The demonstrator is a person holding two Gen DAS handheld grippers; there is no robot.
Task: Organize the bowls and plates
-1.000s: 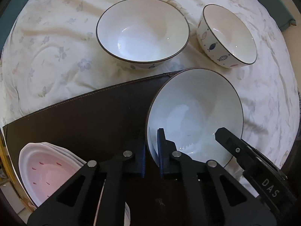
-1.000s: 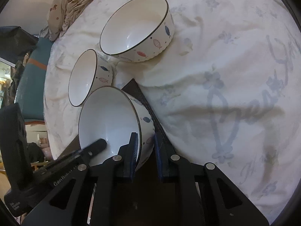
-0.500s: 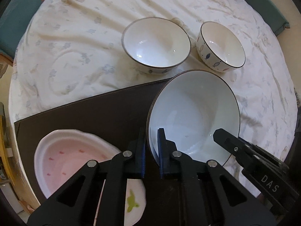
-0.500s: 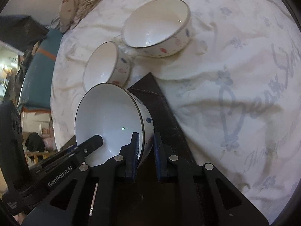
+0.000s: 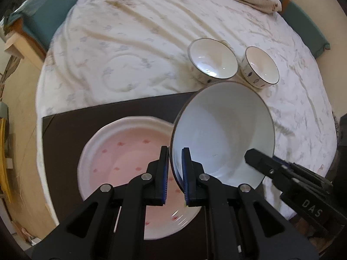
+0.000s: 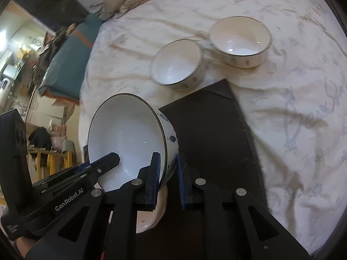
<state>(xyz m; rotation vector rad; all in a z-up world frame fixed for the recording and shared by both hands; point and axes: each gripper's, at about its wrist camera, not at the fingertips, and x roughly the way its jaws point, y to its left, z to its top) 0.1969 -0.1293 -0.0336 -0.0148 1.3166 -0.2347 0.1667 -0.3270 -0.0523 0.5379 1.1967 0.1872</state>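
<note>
Both grippers pinch one large white bowl (image 5: 223, 134) by opposite rims: left gripper (image 5: 175, 173), right gripper (image 6: 168, 173). Bowl held tilted above pink plate (image 5: 121, 160) on dark mat (image 5: 71, 134); two smaller bowls (image 5: 211, 61) on bedsheet (image 5: 130, 32).

The big white bowl (image 5: 223, 130), pinched at opposite rims by the left tongs (image 5: 175, 171) and the right tongs (image 6: 168, 169), has risen off the dark mat (image 5: 108, 121). The two small bowls (image 5: 212, 59) at 1 o'clock now look farther away. The pink plate (image 5: 121, 158), earlier at the 8 o'clock edge, now lies mostly in view beneath the left tongs.
</note>
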